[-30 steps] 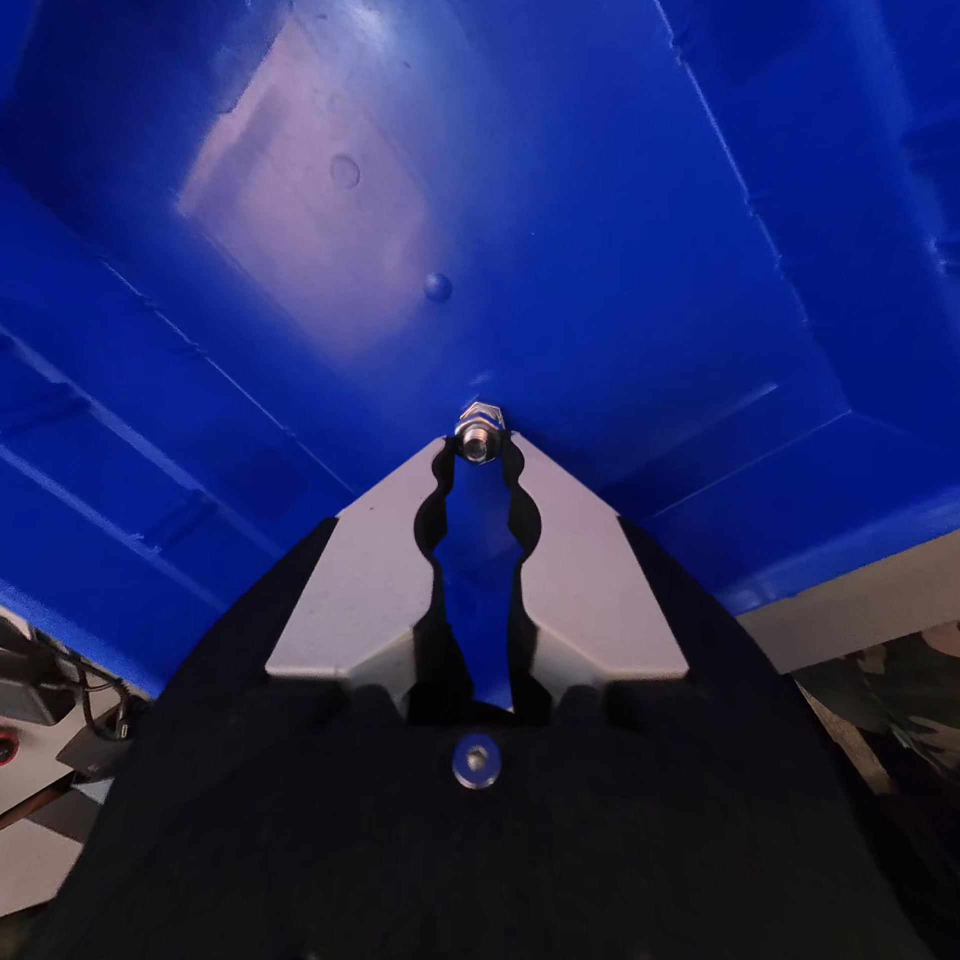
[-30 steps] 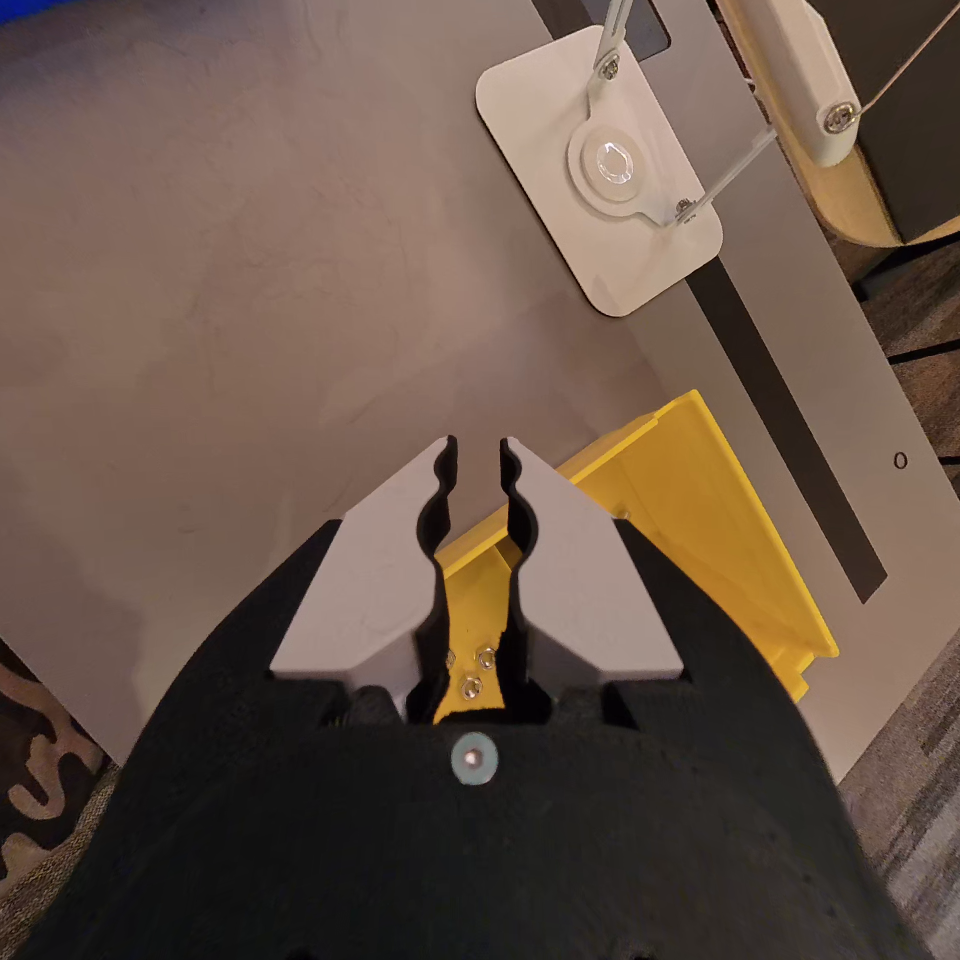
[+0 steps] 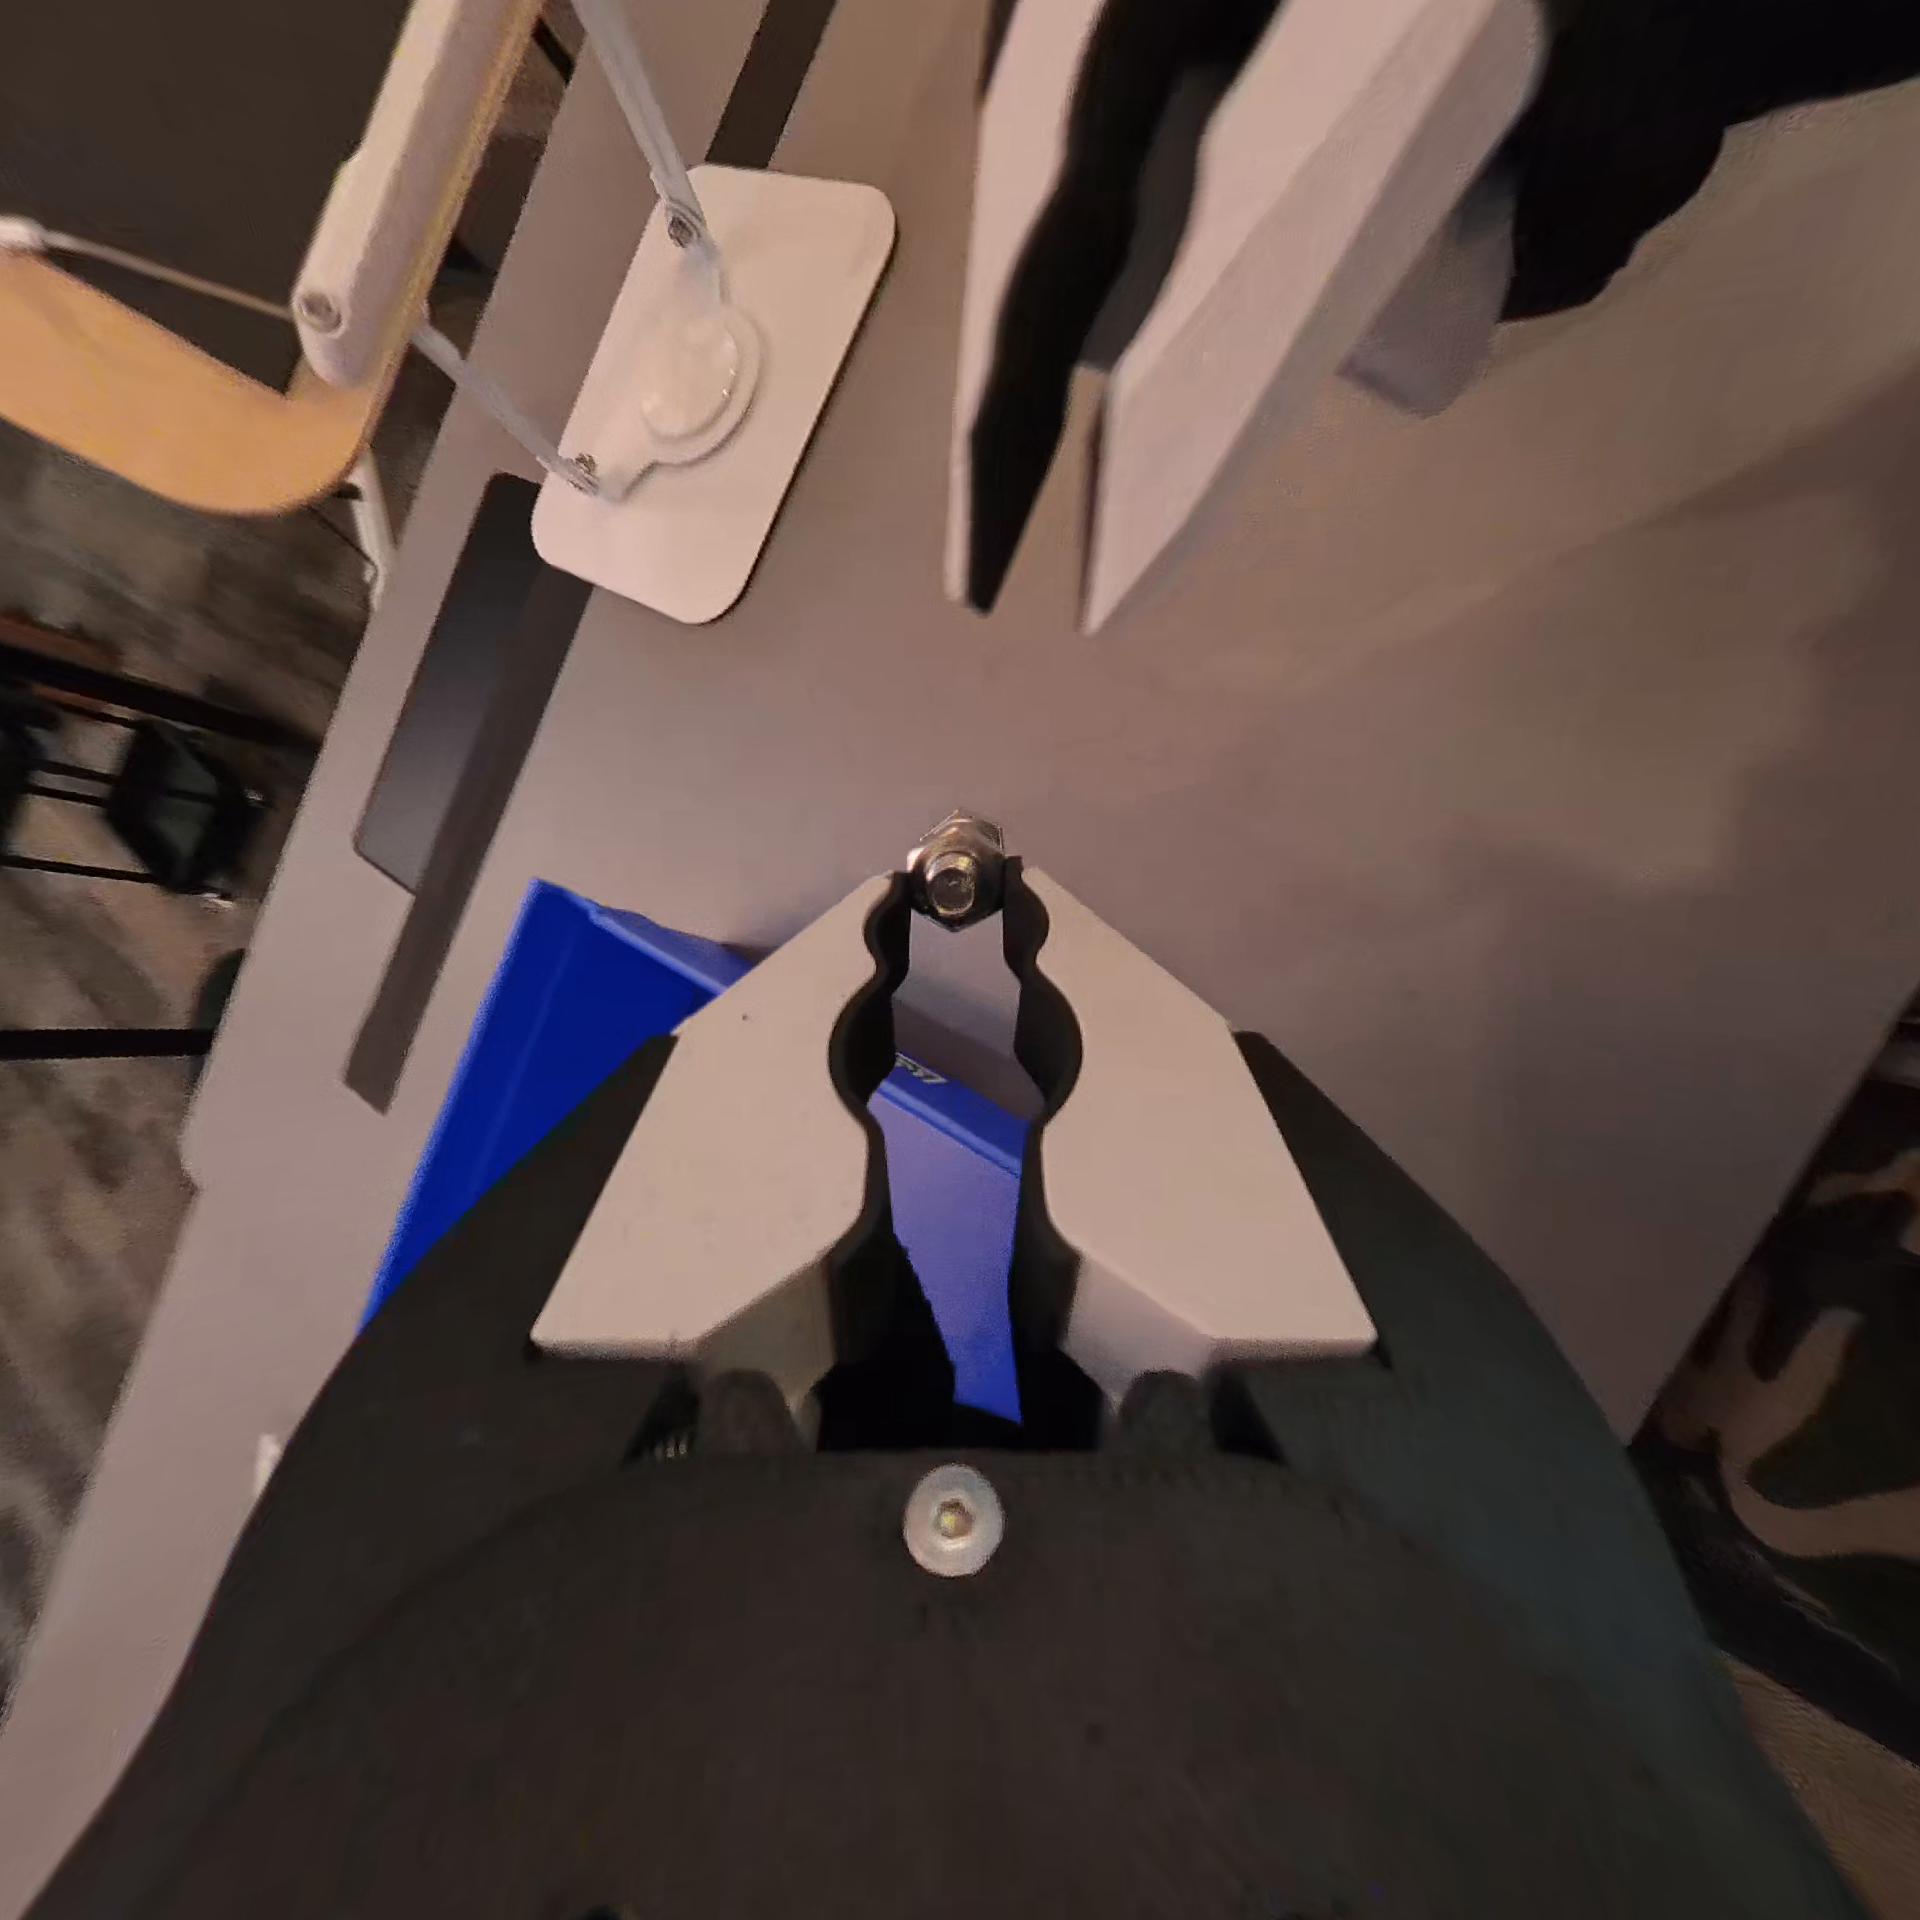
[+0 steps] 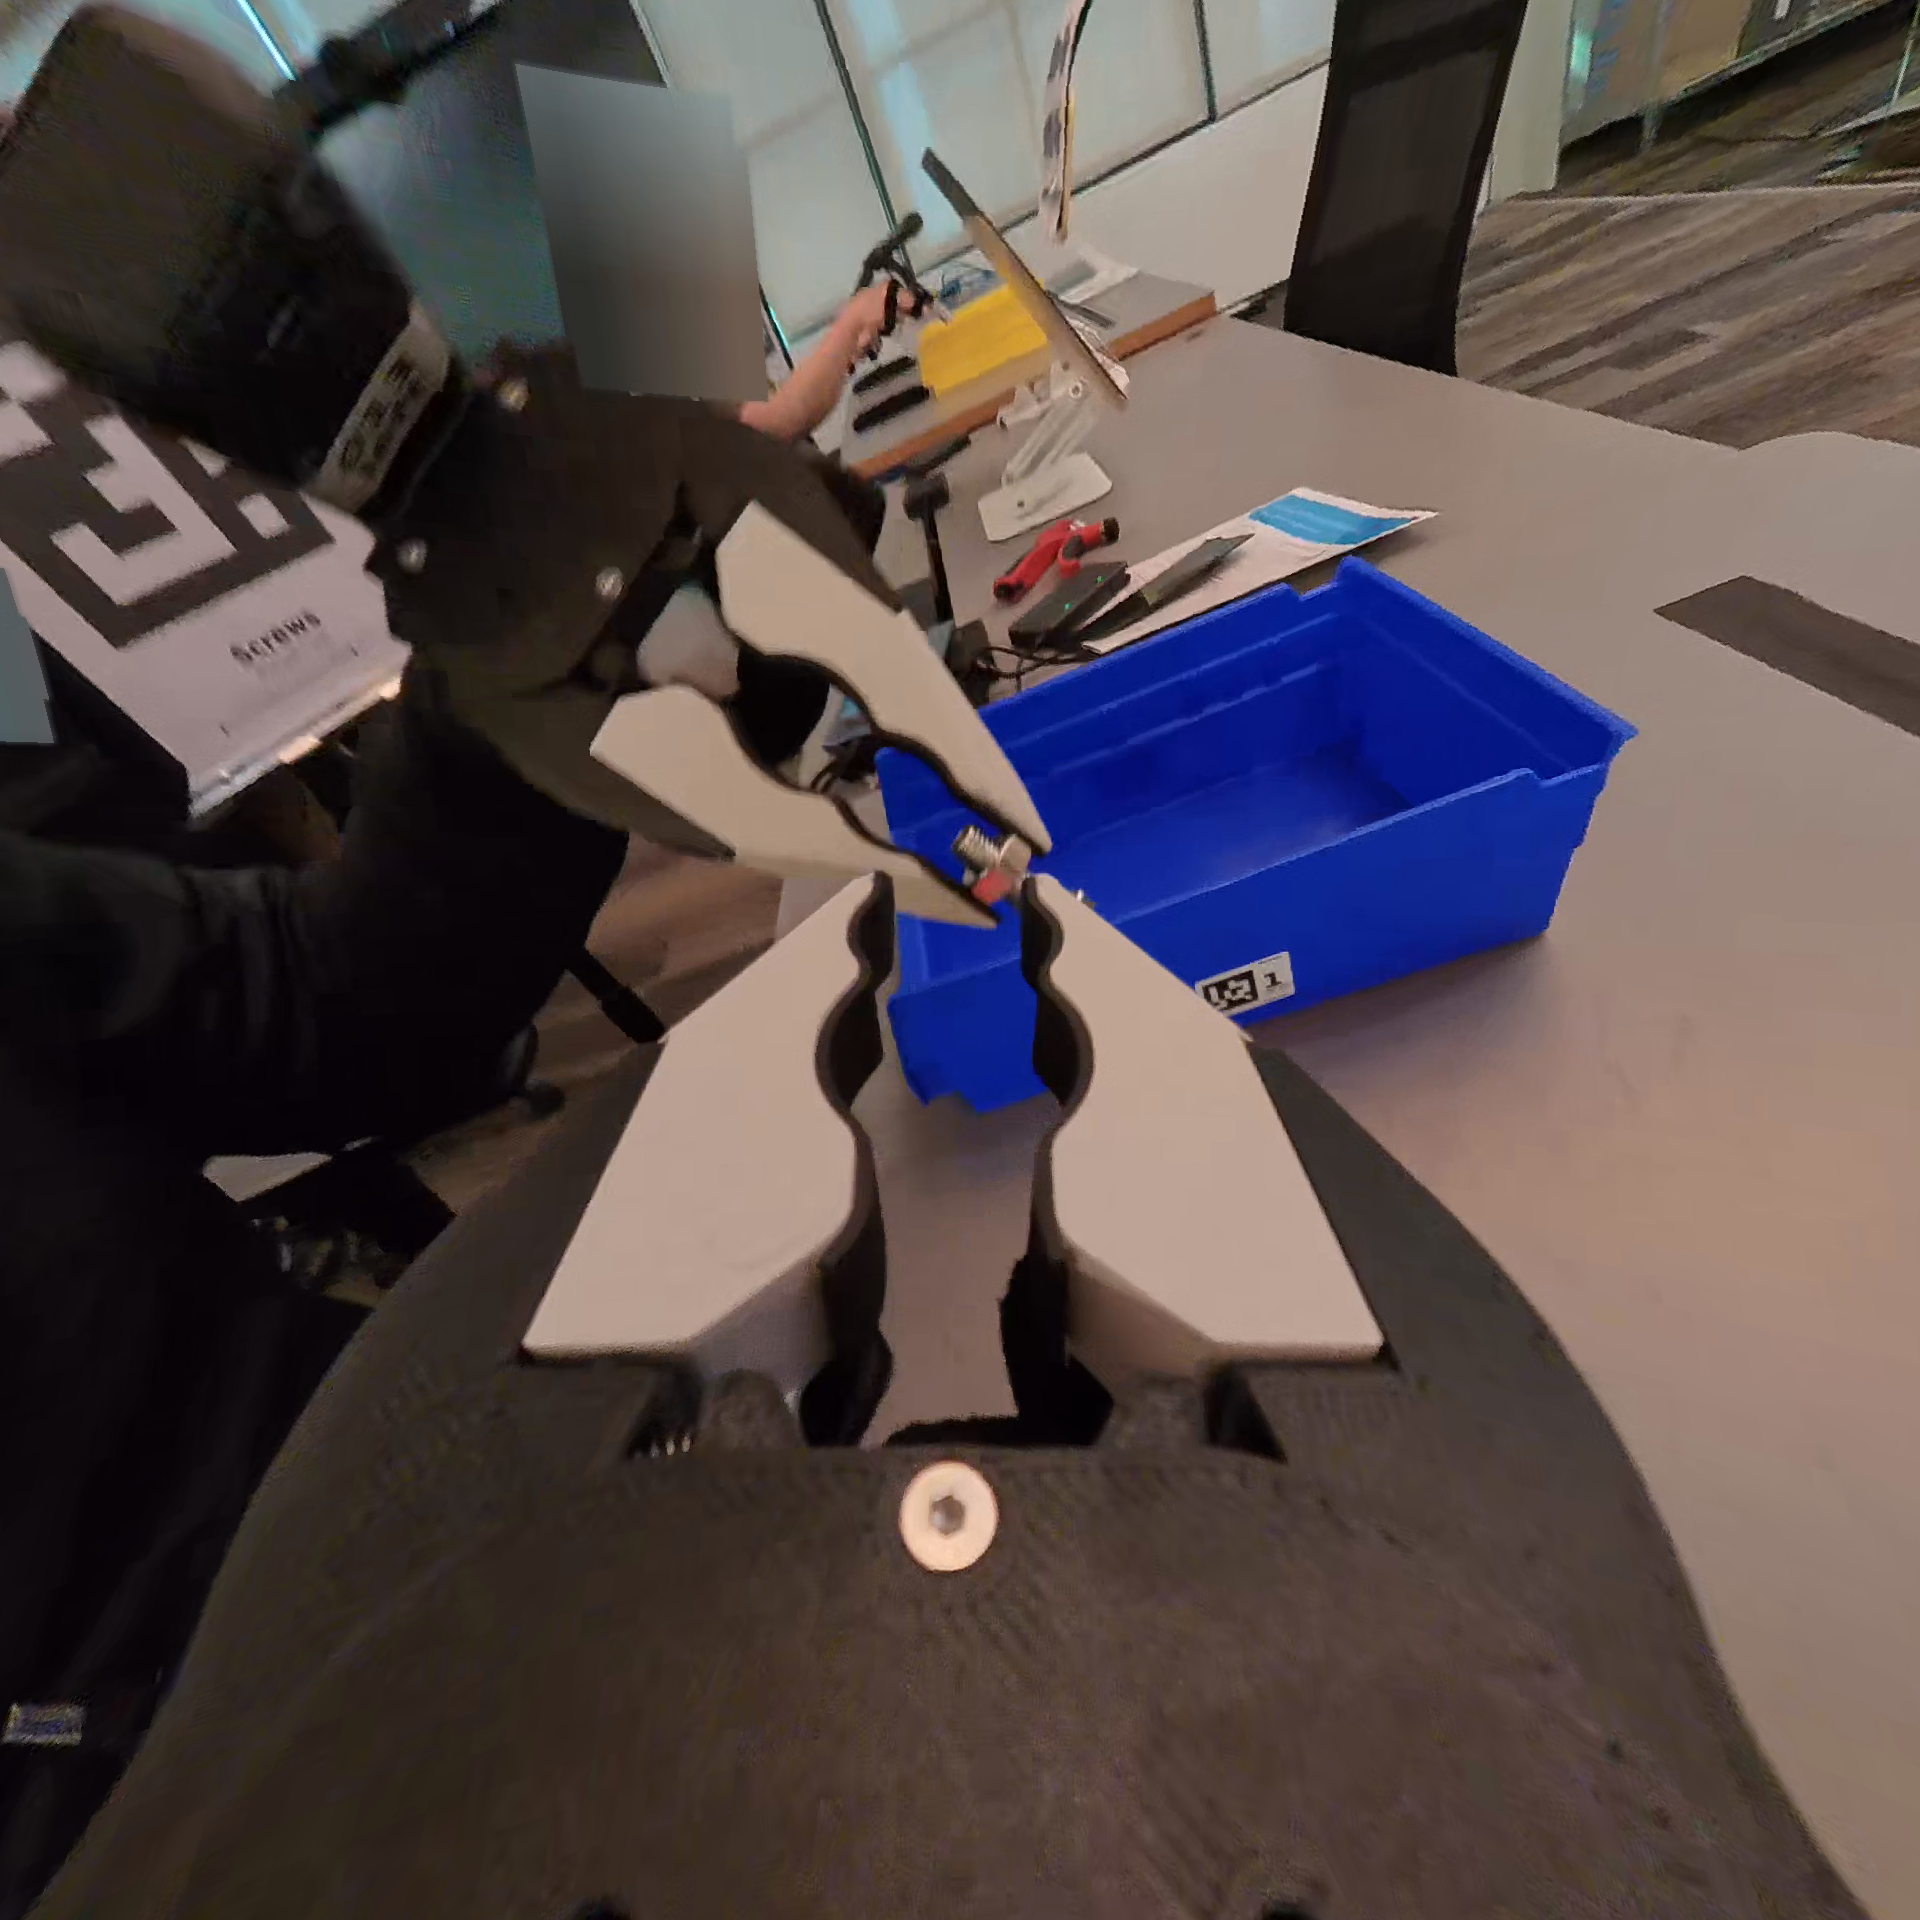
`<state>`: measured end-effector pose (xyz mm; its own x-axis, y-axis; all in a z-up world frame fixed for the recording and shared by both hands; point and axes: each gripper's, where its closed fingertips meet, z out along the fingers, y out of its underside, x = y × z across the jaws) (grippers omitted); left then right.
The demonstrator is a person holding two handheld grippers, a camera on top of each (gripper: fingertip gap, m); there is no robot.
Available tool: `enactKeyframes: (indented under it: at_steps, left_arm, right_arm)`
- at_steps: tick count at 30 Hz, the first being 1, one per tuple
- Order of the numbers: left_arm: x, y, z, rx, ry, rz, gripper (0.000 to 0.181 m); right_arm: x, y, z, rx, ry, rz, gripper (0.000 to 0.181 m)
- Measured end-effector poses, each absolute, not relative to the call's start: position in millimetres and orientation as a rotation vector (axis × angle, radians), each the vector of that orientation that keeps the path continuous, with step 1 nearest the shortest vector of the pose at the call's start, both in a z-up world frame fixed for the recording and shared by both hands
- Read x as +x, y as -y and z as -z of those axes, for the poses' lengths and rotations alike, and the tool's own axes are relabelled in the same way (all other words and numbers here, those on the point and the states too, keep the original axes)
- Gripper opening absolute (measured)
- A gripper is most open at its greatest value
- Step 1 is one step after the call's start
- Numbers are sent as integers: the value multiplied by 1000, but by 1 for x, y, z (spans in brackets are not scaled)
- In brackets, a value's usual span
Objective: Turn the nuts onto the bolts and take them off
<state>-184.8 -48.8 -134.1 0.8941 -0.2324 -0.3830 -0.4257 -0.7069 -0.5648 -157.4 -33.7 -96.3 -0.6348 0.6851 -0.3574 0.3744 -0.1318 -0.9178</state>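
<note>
Bolt (image 3: 954,888), small silver steel with a nut on it, sits pinched at my left hand-held gripper (image 3: 956,883) tips above the blue plastic bin (image 4: 1299,821), so my right hand-held gripper (image 4: 951,899), narrowly parted and empty, can reach the nut.

Facing wrist views, blue bin (image 4: 1299,790) shared

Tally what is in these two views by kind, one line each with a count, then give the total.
Grippers: 2, the left gripper and the right gripper
Bolts with a nut on: 1, the bolt pinched at the left gripper's tips
Blue bins: 1, the blue bin, nothing visible inside
White stand bases: 1, the stand base
Grey tables: 1, the table
Total: 6
</note>
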Motion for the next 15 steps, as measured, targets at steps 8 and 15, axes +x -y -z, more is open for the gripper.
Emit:
enactKeyframes:
  at_steps: [8,15]
  left_arm:
    - [-168,26,136,-2321,-561,-542,15]
    - [-164,17,131,-2273,-582,-627,15]
  right_arm:
    - [-161,32,113,-1320,1874,-1934,15]
    - [-160,22,112,-1352,1809,-2032,9]
